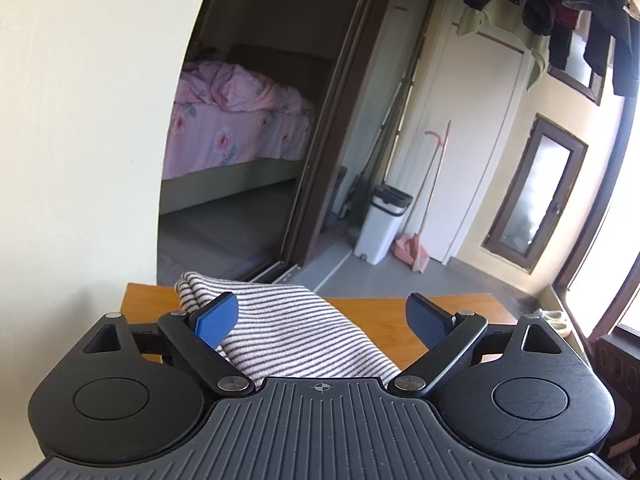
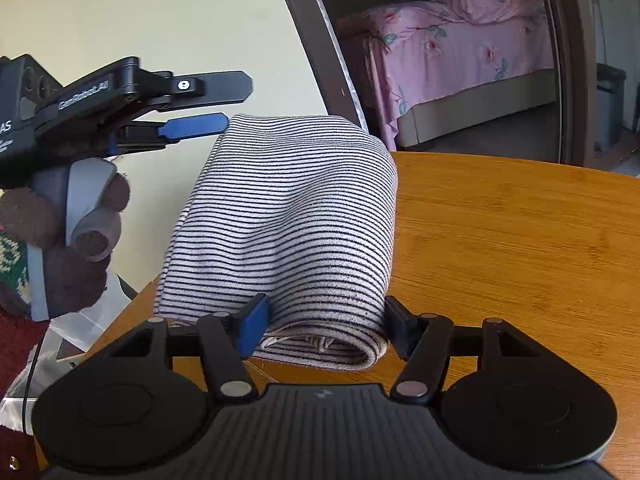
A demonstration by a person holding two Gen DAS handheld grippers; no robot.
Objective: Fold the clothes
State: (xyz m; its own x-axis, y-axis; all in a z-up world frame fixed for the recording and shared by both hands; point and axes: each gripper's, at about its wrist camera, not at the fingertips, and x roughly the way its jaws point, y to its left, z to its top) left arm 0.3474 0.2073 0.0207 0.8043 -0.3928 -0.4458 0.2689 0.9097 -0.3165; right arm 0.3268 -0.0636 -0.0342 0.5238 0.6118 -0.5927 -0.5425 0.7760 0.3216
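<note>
Right wrist view: the right tool (image 2: pixel 326 326) straddles the near rolled end of the folded white-and-dark striped knit garment (image 2: pixel 288 216), blue pad on one side and dark pad on the other, though whether they actually press the cloth I cannot tell, and straddling that end would suit squaring or shifting the bundle. The garment lies lengthwise on the orange-brown wooden bench (image 2: pixel 520 240), near its left edge. The left tool (image 1: pixel 322 316), gripped in a gloved hand (image 2: pixel 60 216), hangs released above the far end, probably lifted clear after letting go.
</note>
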